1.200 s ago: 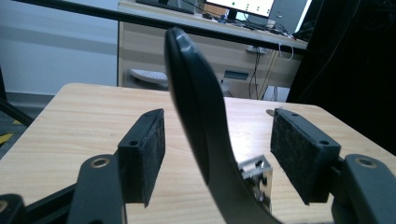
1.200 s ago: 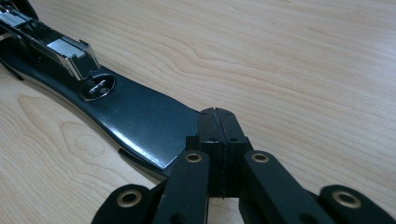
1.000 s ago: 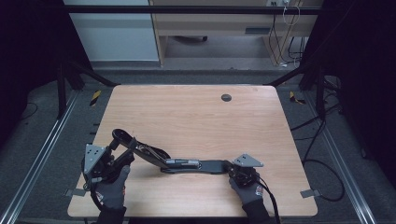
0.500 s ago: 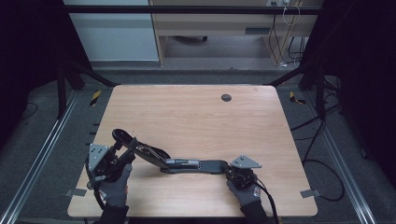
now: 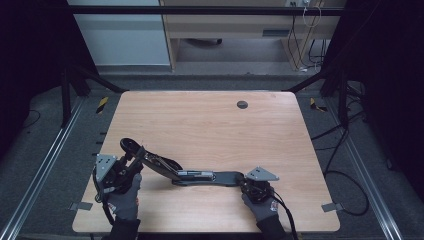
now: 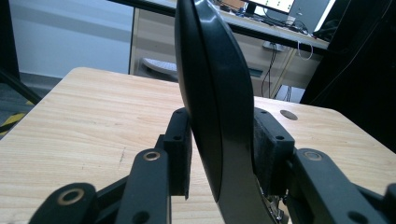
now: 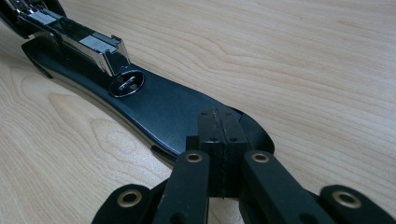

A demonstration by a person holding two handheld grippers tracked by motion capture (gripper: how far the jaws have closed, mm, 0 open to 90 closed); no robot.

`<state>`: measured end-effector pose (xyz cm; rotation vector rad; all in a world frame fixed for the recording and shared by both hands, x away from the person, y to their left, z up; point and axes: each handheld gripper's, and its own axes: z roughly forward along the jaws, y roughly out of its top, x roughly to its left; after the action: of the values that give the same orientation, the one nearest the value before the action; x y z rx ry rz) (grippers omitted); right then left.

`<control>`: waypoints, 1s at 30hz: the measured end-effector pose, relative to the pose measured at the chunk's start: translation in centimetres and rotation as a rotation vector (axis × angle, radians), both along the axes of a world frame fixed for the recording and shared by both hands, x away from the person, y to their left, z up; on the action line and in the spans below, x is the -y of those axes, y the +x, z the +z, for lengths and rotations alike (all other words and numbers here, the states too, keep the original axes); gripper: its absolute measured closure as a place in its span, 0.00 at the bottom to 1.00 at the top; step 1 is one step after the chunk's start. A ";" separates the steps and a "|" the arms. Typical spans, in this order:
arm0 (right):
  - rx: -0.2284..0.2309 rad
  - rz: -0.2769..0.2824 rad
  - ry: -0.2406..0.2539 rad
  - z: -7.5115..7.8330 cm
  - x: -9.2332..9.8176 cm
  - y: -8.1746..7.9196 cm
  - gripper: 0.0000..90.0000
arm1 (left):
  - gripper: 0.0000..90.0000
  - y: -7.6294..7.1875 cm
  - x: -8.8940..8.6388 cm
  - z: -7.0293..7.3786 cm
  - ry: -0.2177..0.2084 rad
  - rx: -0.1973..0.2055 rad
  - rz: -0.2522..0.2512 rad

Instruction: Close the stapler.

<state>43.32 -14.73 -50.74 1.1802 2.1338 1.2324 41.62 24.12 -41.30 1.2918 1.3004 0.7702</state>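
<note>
Your item: 1 black stapler (image 5: 200,176), swung fully open near the table's front edge; base flat on the wood, top arm (image 6: 210,93) raised leftward.

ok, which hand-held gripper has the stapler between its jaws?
The left hand-held gripper: its jaws have just been closing around the stapler's top arm. The right hand-held gripper is shut, tips on the base.

The place looked like a lab or recording room: a bare wooden desk (image 5: 210,125) stood on grey carpet inside a dark metal frame (image 5: 47,155), with yellow-black hazard tape (image 5: 102,104), loose cables (image 5: 345,150), a workbench (image 5: 225,25) behind and monitors (image 6: 275,4) beyond.
</note>
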 end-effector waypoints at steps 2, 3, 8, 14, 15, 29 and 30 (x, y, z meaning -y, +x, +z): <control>-0.003 -0.002 0.003 0.0 0.0 0.0 1.00 | 0.69 0.0 -0.1 0.0 -0.007 -0.001 -0.003; -0.003 -0.002 0.003 0.0 0.0 0.0 1.00 | 0.68 -0.1 -0.2 0.1 -0.010 0.001 -0.004; -0.004 -0.003 0.002 0.0 0.0 0.0 1.00 | 0.69 -0.3 -0.5 0.5 -0.011 0.007 -0.003; -0.004 -0.003 0.003 0.0 0.0 0.0 1.00 | 0.70 -0.3 -0.3 0.6 -0.029 0.004 -0.003; -0.005 -0.003 0.004 0.0 0.0 0.0 1.00 | 0.71 -0.4 -0.3 0.7 -0.030 0.004 -0.005; -0.002 -0.002 0.003 0.0 -0.1 0.0 1.00 | 0.73 -0.5 3.1 2.2 0.066 0.057 -0.025; -0.002 -0.003 0.003 0.0 -0.1 0.0 1.00 | 0.73 -0.5 3.3 2.3 0.077 0.060 -0.026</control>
<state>43.37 -14.67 -50.76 1.1853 2.1316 1.2341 41.11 20.79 -39.04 1.3338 1.2142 0.8414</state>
